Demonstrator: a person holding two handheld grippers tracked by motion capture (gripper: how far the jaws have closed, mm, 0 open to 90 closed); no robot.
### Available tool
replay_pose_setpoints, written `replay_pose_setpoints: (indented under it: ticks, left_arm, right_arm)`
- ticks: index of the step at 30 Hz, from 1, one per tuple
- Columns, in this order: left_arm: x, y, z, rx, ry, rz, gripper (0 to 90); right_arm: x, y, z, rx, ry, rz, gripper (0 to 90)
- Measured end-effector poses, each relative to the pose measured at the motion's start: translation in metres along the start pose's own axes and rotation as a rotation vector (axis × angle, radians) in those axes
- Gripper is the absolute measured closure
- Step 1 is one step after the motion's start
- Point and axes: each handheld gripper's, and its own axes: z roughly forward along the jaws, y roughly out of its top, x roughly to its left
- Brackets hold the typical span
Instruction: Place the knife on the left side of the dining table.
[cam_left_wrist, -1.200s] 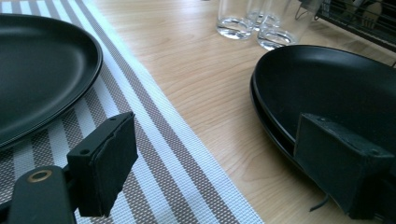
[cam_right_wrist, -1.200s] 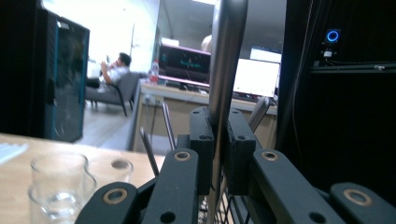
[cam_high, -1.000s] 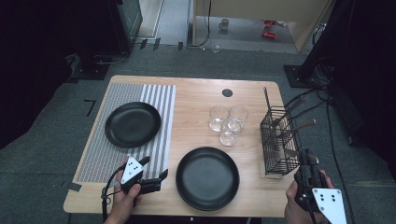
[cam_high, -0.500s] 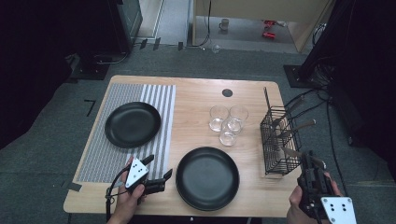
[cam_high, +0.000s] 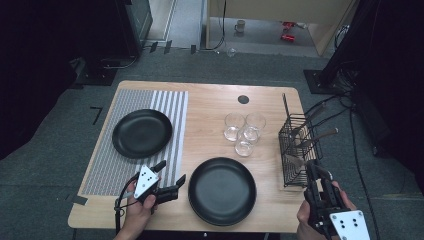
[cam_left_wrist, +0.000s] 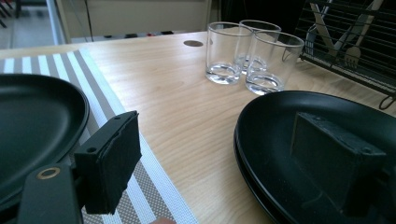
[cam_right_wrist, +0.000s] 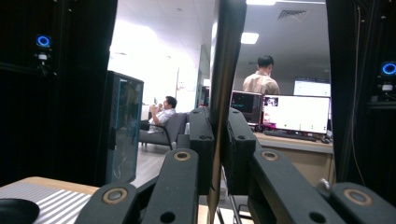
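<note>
1. Right tool (cam_high: 318, 171): at 4 o'clock of the table (cam_high: 210, 105), off its near-right corner, held in the person's right hand, grey plate on top.
2. In the right gripper view its jaws are clamped tight on a thin flat utensil (cam_right_wrist: 224, 70). The strip stands upright between the pads and runs out the top of that view. Which kind of utensil: cannot tell.
3. The utensil's lower end is hidden behind the jaws, so it is unclear whether it touches anything.
4. Wire rack (cam_high: 295, 150): at 3 o'clock on the table edge, just beyond the right tool. More cutlery handles stick out of it, leaning toward 2 o'clock.
5. Left tool (cam_high: 171, 172): at 7 o'clock, in the left hand, jaws spread wide, nothing between the pads.
6. In the left gripper view one pad sits above the striped mat (cam_high: 107, 165) and the other above the front plate (cam_high: 222, 190).
7. Front plate: black, at 6 o'clock, flat on the bare wood, just beside the left tool.
8. Back plate (cam_high: 142, 133): black, at 9 o'clock, lying on the striped mat, well apart from the front plate.
9. Three clear glasses (cam_high: 245, 132): clustered and upright near the centre, slightly toward 2 o'clock, between the front plate and the far edge. They look to be touching one another.
</note>
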Motion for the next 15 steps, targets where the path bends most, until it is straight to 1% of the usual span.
replay_pose_setpoints:
  ticks: [2, 3, 4, 10, 11, 12, 15]
  left_arm:
    - [-0.003, 0.002, 0.0, -0.011, 0.003, 0.025, 17.8]
    - [-0.005, 0.003, 0.0, -0.019, -0.011, 0.039, 18.1]
    - [-0.007, 0.004, 0.0, -0.021, -0.022, 0.043, 18.0]
    - [-0.015, 0.008, 0.004, -0.023, -0.032, 0.061, 18.0]
    - [-0.016, 0.01, 0.005, -0.027, -0.032, 0.066, 18.0]
    - [-0.017, 0.012, 0.005, -0.033, -0.038, 0.06, 18.0]
    - [-0.021, 0.017, 0.008, -0.05, -0.051, 0.066, 18.0]
  right_arm:
    - [0.002, 0.002, 0.002, 0.0, 0.011, 0.002, 84.8]
    - [0.003, 0.002, 0.003, 0.0, 0.016, 0.003, 84.8]
    - [0.004, 0.003, 0.005, 0.001, 0.025, 0.006, 84.8]
    - [0.012, 0.005, 0.014, -0.003, 0.053, 0.019, 84.8]
    - [0.013, 0.006, 0.015, -0.003, 0.058, 0.019, 84.8]
    - [0.015, 0.006, 0.017, -0.001, 0.062, 0.022, 84.8]
    - [0.018, 0.006, 0.021, 0.003, 0.077, 0.025, 84.8]
